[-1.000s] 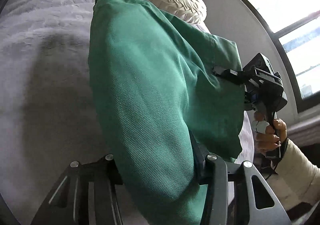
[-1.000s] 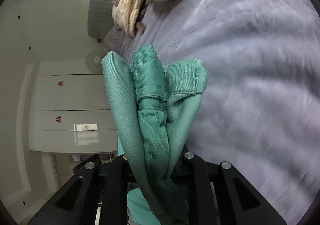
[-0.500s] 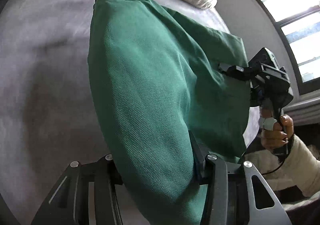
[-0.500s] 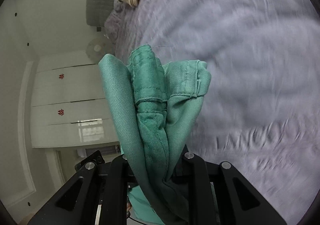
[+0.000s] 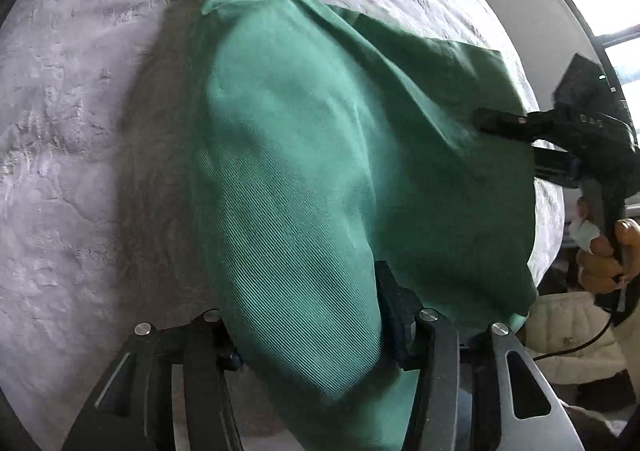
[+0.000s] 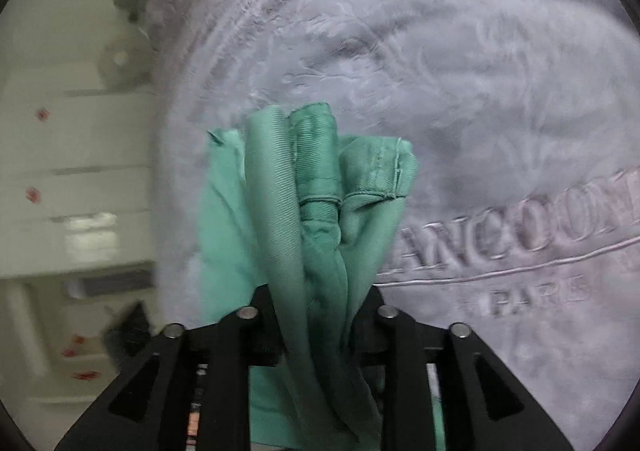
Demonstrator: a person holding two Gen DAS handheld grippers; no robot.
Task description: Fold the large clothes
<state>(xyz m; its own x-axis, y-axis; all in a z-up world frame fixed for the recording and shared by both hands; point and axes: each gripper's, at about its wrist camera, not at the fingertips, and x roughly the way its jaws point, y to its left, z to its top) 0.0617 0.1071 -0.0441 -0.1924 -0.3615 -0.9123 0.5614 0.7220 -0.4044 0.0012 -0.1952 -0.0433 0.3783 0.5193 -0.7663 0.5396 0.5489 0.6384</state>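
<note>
Both grippers carry green garment [image 5: 320, 171] over grey bed [image 5: 80, 131]. Left gripper [image 5: 308, 327], right gripper [image 6: 320, 315]: jaws just been opening, cloth bunched between, seemingly barely pinched. Step: laying fold down. Next: release, withdraw, smooth.

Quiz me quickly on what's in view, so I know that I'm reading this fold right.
1. True or false: the green twill garment is spread on a wooden floor.
2. What sits between the fingers of the right gripper? A) bunched green cloth B) a towel C) nothing
3. Which word is embossed under the larger lettering on the grey plush bedspread?

Key: 1 false, it lies on the bedspread. 2 A; the cloth is between the jaws, which have just been opening. 3 PARIS.
</note>
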